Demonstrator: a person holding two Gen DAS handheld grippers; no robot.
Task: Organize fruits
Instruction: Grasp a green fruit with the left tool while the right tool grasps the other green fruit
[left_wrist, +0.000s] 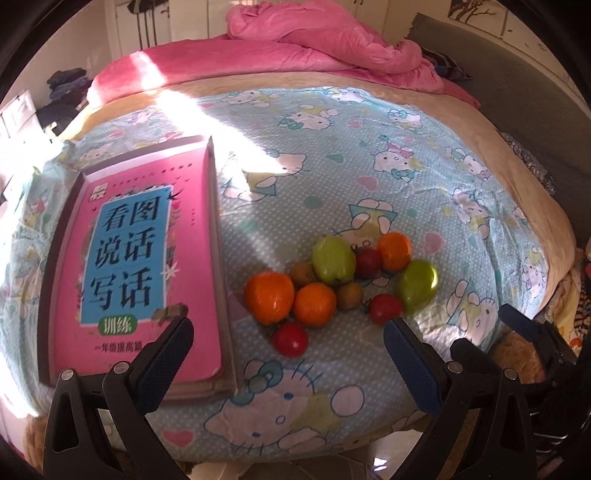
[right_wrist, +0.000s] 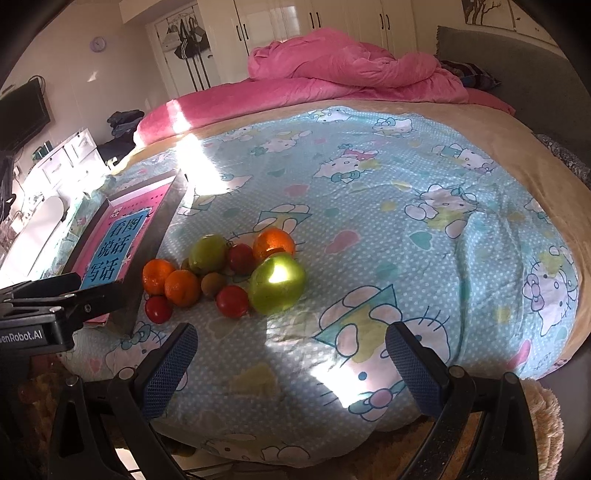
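Note:
A heap of fruit lies on the cartoon-cat bedsheet (left_wrist: 332, 177): three oranges (left_wrist: 269, 297), two green apples (left_wrist: 332, 258), three red tomatoes (left_wrist: 290, 339) and two brown kiwis (left_wrist: 349, 295). The right wrist view shows the same heap, its nearest green apple (right_wrist: 277, 282) beside a tomato (right_wrist: 232, 301). My left gripper (left_wrist: 288, 365) is open, short of the heap, its left finger over the tray. My right gripper (right_wrist: 291, 365) is open and holds nothing, just in front of the fruit.
A dark tray (left_wrist: 221, 229) holding a pink book (left_wrist: 147, 258) lies left of the fruit; the tray (right_wrist: 162, 221) also appears in the right view. A crumpled pink quilt (left_wrist: 314, 48) covers the far end of the bed. White drawers (right_wrist: 70, 155) stand to the left.

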